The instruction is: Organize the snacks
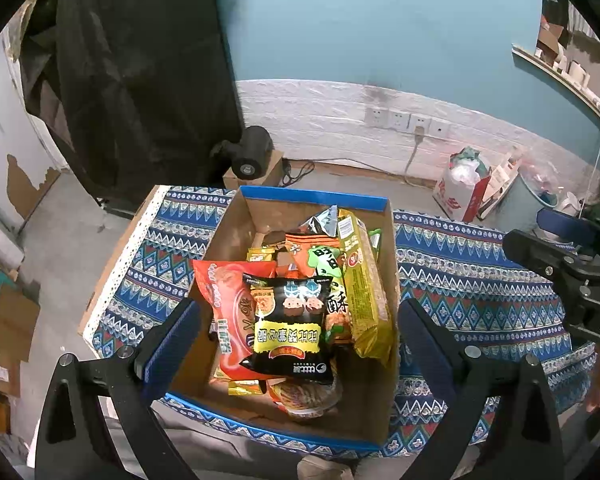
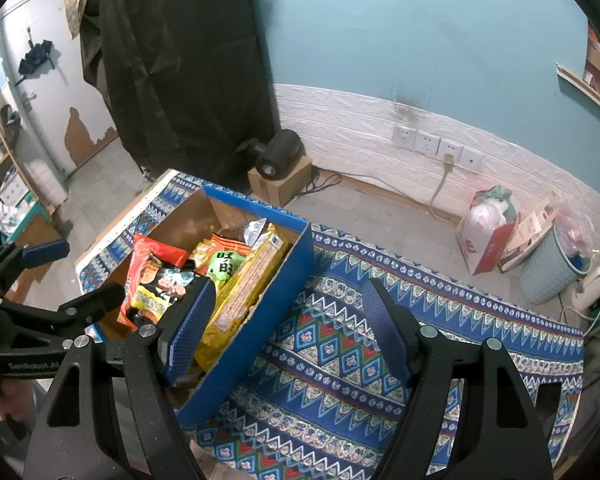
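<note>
- Left wrist view: the left gripper (image 1: 300, 336) is seen wide open and empty, poised above the cardboard box (image 1: 228, 232), which rests on the patterned cloth (image 1: 480, 280).
- Snack packets are seen piled loosely inside the box; a black-and-yellow packet (image 1: 290, 332) lies on top, beside a long yellow pack (image 1: 366, 292).
- The packets are judged light, soft, crinkly and slippery; crushing is a risk, so a sealed edge is best pinched.
- The right gripper (image 2: 292, 328) is held open and empty over the cloth, just beside the box.
</note>
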A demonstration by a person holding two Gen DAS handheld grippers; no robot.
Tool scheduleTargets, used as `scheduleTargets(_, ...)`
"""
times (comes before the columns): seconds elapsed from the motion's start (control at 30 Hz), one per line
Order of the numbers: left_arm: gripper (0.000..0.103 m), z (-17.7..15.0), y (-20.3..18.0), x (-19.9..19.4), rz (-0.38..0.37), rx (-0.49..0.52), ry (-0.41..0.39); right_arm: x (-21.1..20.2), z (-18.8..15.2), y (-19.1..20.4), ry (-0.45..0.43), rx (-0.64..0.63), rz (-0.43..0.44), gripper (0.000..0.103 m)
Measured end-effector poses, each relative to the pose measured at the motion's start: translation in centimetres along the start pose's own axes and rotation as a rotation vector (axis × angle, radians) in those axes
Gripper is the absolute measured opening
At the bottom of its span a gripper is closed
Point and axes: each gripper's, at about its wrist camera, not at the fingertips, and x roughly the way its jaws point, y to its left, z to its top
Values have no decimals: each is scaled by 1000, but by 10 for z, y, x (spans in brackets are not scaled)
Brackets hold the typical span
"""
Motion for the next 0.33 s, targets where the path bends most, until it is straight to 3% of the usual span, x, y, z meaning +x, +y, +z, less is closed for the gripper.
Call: scheduleTargets(0.33,99,-2,-5,-1,6,18,0,0,0,0,1,-2,1,75)
